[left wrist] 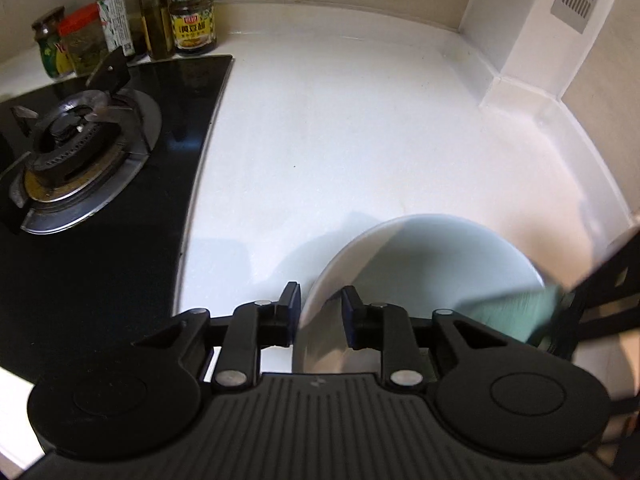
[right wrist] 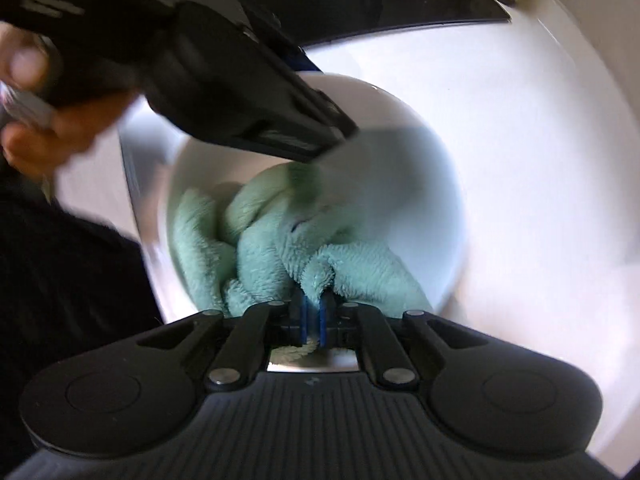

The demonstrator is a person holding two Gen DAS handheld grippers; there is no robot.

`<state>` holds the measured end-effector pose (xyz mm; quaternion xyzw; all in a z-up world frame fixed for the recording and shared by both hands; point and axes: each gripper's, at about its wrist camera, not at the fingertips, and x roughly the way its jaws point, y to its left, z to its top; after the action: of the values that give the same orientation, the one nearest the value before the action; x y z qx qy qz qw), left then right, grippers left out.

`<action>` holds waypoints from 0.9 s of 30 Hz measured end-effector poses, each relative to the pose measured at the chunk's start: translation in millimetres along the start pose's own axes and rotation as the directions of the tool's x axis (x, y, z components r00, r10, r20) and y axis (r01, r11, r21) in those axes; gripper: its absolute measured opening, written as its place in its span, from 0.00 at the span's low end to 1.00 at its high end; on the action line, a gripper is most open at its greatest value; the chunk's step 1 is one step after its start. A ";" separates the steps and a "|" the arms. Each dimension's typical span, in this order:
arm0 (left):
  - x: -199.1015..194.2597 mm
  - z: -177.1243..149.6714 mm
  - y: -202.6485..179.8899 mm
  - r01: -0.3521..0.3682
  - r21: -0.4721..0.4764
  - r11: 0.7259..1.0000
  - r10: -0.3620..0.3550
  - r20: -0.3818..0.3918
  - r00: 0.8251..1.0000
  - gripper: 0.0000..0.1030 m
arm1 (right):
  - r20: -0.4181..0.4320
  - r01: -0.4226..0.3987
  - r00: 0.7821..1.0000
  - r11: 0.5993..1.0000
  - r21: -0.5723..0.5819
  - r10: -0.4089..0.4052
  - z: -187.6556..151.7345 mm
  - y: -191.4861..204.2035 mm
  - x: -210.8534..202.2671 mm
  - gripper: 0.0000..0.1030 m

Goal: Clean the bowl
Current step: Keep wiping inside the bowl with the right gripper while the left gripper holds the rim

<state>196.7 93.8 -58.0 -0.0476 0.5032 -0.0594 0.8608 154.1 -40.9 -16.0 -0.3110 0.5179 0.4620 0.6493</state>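
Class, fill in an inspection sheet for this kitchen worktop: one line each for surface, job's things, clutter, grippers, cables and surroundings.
Surface: white countertop, bare beyond the bowl.
Job's things: white bowl on the countertop; green cloth bunched inside it.
Clutter: jars and bottles grouped at the back corner behind the hob.
Grippers: left gripper open, its fingers either side of the bowl's rim without pressing on it; right gripper shut on the green cloth.
Cables: nothing seen.
Surroundings: black gas hob with burner; white boxed column with vent grilles; person's hand on the left gripper.
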 end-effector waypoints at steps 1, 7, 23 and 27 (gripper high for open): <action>0.3 2.8 3.1 0.017 -0.006 1.000 -0.018 -0.013 1.000 0.25 | 0.036 -0.028 0.999 0.999 0.041 0.027 -3.1 -2.7 -1.9 0.04; -27.2 -5.6 17.1 0.079 -0.066 0.995 -0.081 -0.030 0.996 0.13 | 0.278 -0.005 0.959 0.983 0.183 -0.047 -15.9 -40.7 -53.8 0.04; -35.8 -45.6 5.4 0.008 -0.067 0.998 -0.010 -0.028 1.000 0.13 | 0.235 0.074 0.969 0.829 -0.554 0.070 107.0 26.4 1.2 0.04; -27.6 -43.3 10.3 0.025 -0.086 0.996 -0.026 -0.021 0.999 0.12 | 0.231 0.162 0.972 0.854 -0.494 -0.051 106.5 18.9 7.5 0.04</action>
<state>146.1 107.2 -56.9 -0.0904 0.5141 -0.0492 0.8515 177.9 62.3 7.0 -0.4495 0.2878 0.5756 0.6196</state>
